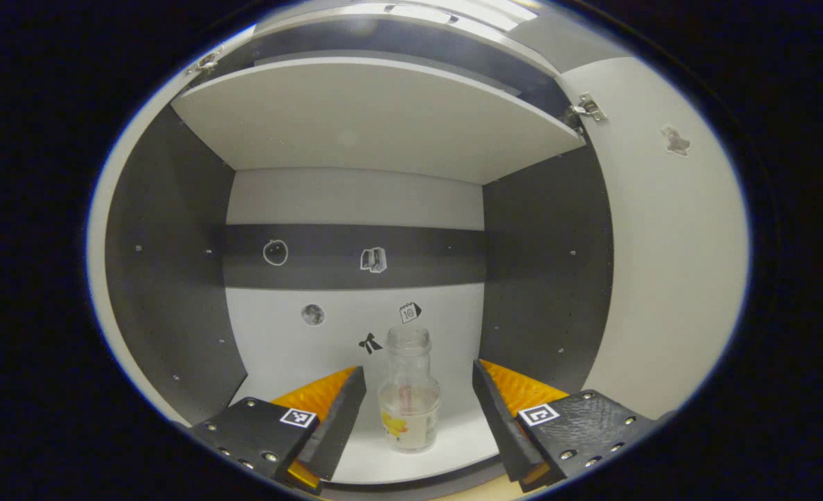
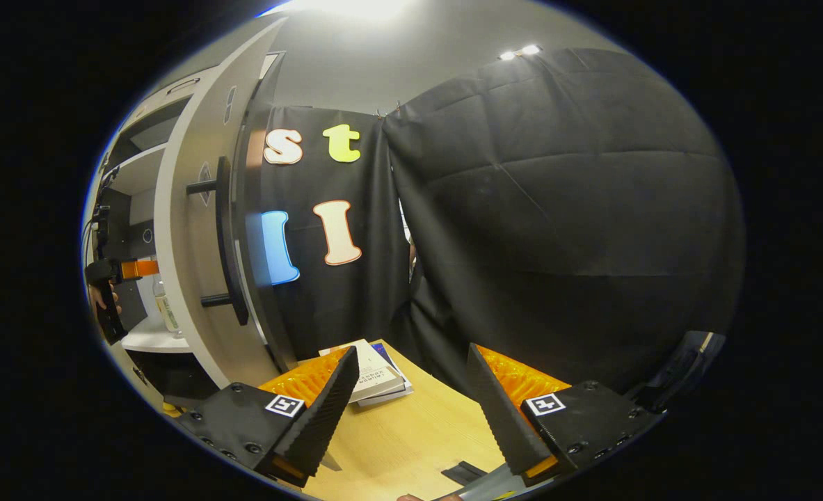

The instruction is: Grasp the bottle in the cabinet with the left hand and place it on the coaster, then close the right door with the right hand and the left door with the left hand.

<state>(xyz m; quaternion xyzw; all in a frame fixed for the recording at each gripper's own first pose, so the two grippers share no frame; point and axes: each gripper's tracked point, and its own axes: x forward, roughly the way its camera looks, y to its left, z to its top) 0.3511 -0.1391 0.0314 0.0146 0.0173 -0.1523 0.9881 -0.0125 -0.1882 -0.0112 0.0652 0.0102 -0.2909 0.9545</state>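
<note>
A clear glass bottle (image 1: 409, 395) with a yellow label and no cap stands upright on the cabinet's white lower shelf (image 1: 383, 463). My left gripper (image 1: 418, 396) is open, one finger on either side of the bottle, neither touching it. My right gripper (image 2: 411, 390) is open over the wooden table, with nothing between its fingers. In the right gripper view the open right door (image 2: 192, 229) with its black bar handle (image 2: 223, 240) stands to the left. Past that door are the bottle (image 2: 166, 306) and the left gripper (image 2: 108, 292), held in a hand.
A white upper shelf (image 1: 376, 118) hangs above the bottle, and dark side walls (image 1: 168, 278) close the compartment. The open right door's inner face (image 1: 668, 264) fills the right side. Books (image 2: 376, 376) lie on the wooden table (image 2: 411, 438) by the black cloth wall.
</note>
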